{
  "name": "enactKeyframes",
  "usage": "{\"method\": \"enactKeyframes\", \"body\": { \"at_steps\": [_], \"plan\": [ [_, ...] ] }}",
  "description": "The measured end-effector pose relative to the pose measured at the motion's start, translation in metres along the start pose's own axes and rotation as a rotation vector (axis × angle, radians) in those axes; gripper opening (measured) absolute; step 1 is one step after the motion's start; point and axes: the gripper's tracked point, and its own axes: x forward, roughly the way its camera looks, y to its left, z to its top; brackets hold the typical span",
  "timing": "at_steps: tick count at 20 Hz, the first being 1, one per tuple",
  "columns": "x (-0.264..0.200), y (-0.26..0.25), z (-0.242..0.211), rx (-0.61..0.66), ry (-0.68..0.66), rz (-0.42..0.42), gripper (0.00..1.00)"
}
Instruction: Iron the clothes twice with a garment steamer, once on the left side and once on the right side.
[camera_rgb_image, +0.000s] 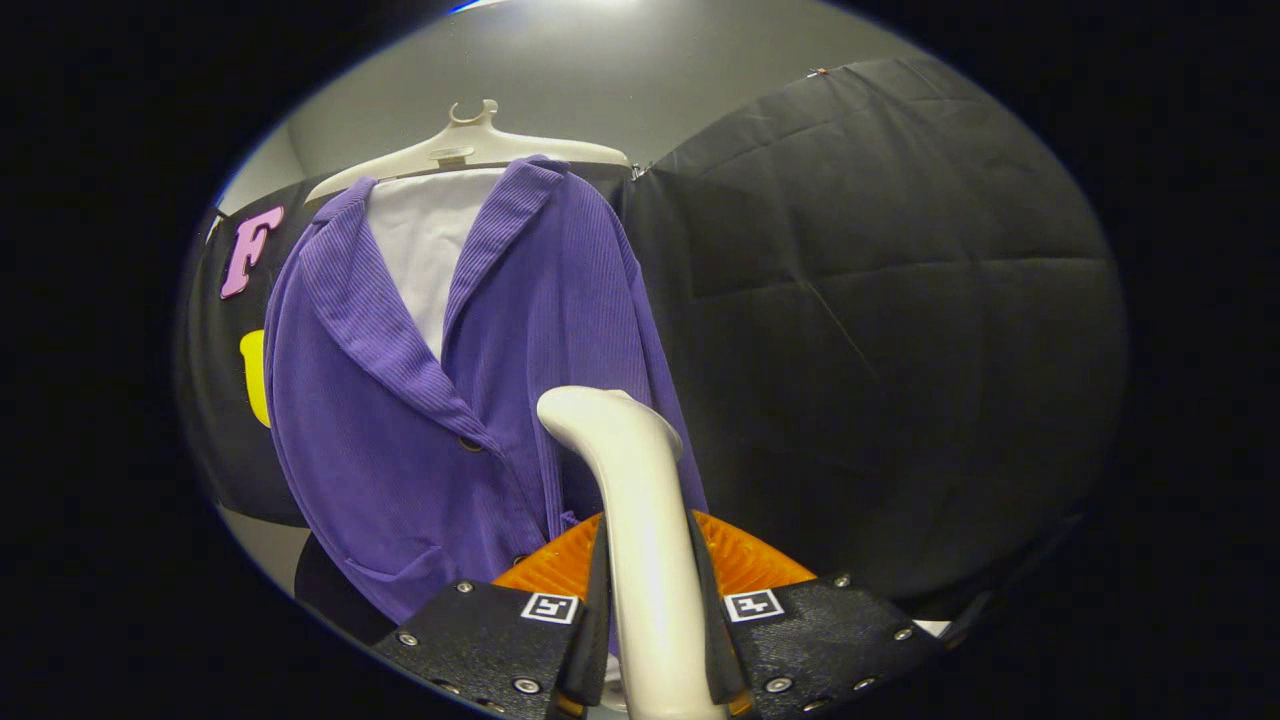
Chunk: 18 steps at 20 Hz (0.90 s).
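Note:
A purple ribbed jacket (420, 400) hangs on a cream hanger (465, 150) over a white shirt (425, 250), against the black booth wall. My gripper (650, 610) is shut on the cream handle of the garment steamer (625, 470), which rises upright between the fingers. The steamer's curved head sits just in front of the jacket's right front panel, near its lower half. Whether the head touches the cloth I cannot tell.
Black quilted cloth (870, 320) hangs to the right of the jacket. A grey wall (620, 80) shows above the hanger. A strip of pale floor or table (265, 545) lies below the jacket's left hem.

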Motion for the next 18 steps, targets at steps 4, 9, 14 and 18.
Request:
{"method": "enactKeyframes", "body": {
  "at_steps": [4, 9, 14, 18],
  "plan": [
    [0.004, -0.004, -0.031, 0.02, 0.064, -0.015, 0.38],
    [-0.001, -0.005, -0.073, 0.066, 0.133, -0.005, 0.39],
    [-0.008, -0.008, -0.101, 0.06, 0.189, -0.017, 0.39],
    [-0.019, -0.009, -0.127, 0.08, 0.233, -0.018, 0.39]
  ]
}}
